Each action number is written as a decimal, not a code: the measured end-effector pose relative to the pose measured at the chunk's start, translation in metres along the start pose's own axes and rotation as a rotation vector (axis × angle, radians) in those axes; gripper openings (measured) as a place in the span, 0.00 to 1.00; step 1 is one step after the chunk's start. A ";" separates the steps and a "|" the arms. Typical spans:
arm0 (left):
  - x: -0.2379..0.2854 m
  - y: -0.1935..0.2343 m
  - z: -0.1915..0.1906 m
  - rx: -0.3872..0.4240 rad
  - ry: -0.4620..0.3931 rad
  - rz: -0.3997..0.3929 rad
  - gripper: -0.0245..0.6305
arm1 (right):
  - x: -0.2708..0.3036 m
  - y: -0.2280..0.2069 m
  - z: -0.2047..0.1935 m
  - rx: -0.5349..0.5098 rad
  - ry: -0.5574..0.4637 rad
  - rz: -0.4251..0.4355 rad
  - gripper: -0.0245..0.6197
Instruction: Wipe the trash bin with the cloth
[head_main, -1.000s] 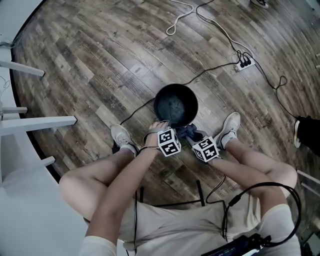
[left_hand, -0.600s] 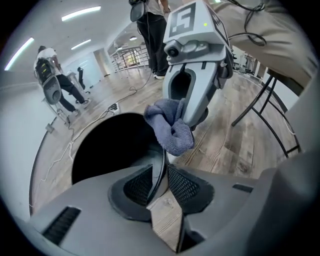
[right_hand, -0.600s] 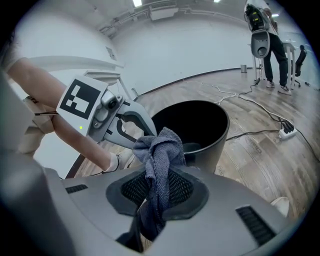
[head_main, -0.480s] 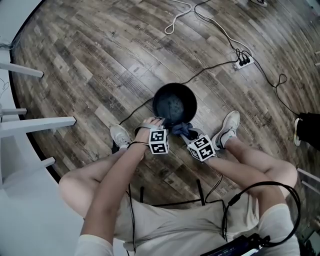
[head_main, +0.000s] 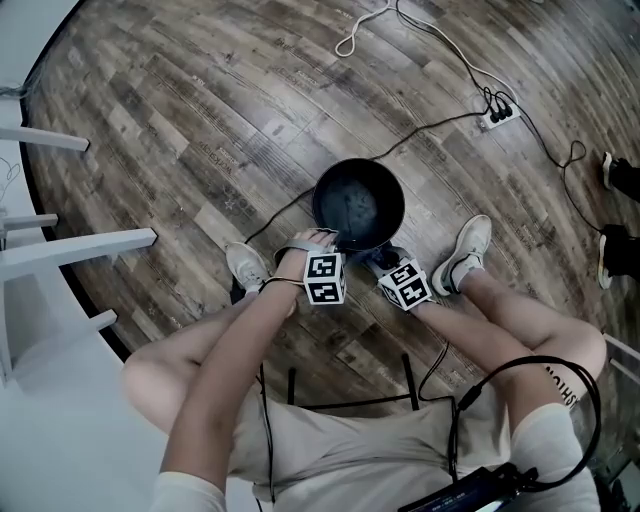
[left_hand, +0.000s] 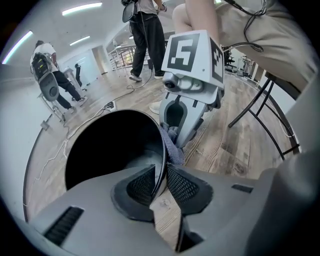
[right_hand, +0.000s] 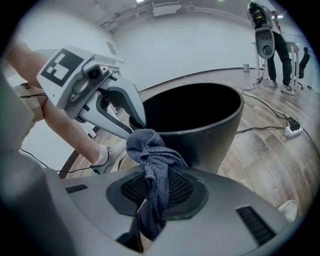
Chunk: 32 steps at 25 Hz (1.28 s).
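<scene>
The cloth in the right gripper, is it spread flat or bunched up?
Bunched up: the cloth sits crumpled between the right gripper's shut jaws, beside the trash bin.

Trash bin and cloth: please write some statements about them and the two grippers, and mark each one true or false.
1. The left gripper grips the rim of the trash bin. True; its jaws have just been closing on that rim.
2. The right gripper is empty. False: it holds the cloth between its jaws.
3. The trash bin is on a table. False: it is on the wooden floor.
4. The cloth is blue-grey. True.
</scene>
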<state>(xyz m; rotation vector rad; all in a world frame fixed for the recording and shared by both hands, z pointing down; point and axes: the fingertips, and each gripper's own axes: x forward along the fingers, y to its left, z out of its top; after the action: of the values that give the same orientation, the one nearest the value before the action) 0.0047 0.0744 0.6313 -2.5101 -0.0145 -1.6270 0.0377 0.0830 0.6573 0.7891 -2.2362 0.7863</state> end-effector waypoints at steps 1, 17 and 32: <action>-0.001 0.001 0.000 0.001 0.001 0.004 0.16 | 0.004 -0.002 -0.003 -0.005 0.005 -0.002 0.16; -0.006 0.000 0.003 -0.045 -0.046 -0.023 0.15 | 0.095 -0.034 -0.076 -0.004 0.125 -0.084 0.16; 0.001 0.000 -0.001 -0.112 -0.004 0.054 0.19 | 0.063 -0.022 -0.092 0.036 0.213 -0.044 0.16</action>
<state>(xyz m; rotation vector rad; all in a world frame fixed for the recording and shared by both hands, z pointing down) 0.0044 0.0742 0.6326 -2.5711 0.1461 -1.6451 0.0466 0.1129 0.7667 0.7332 -2.0147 0.8495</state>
